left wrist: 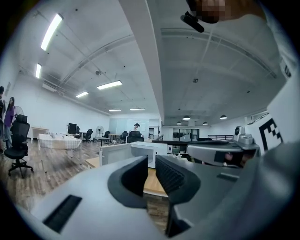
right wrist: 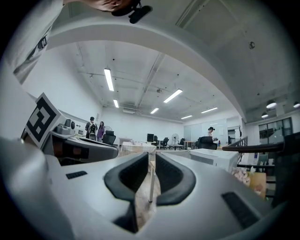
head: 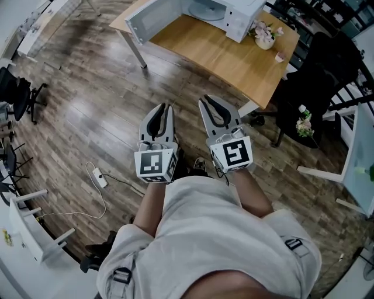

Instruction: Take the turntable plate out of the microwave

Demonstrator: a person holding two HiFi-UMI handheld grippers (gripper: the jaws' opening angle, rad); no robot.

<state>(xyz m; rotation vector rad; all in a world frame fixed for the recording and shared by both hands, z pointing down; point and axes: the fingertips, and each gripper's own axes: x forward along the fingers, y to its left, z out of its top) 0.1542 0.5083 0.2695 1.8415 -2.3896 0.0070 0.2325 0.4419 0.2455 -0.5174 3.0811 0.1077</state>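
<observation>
The white microwave (head: 236,17) stands on a wooden table (head: 234,58) at the top of the head view, its door (head: 153,17) swung open to the left. Inside lies the glass turntable plate (head: 207,9). Both grippers hover side by side over the floor, well short of the table. My left gripper (head: 168,106) and right gripper (head: 204,100) each show a narrow gap with nothing in it. In the left gripper view the gripper (left wrist: 151,161) points level at the microwave (left wrist: 140,152). In the right gripper view the gripper (right wrist: 151,159) frames a table leg, with the microwave (right wrist: 213,157) to its right.
A vase of flowers (head: 264,34) and a small pink cup (head: 280,56) sit on the table to the right of the microwave. A black chair (head: 315,76) stands past the table's right end. A power strip (head: 99,177) with its cable lies on the wooden floor at left.
</observation>
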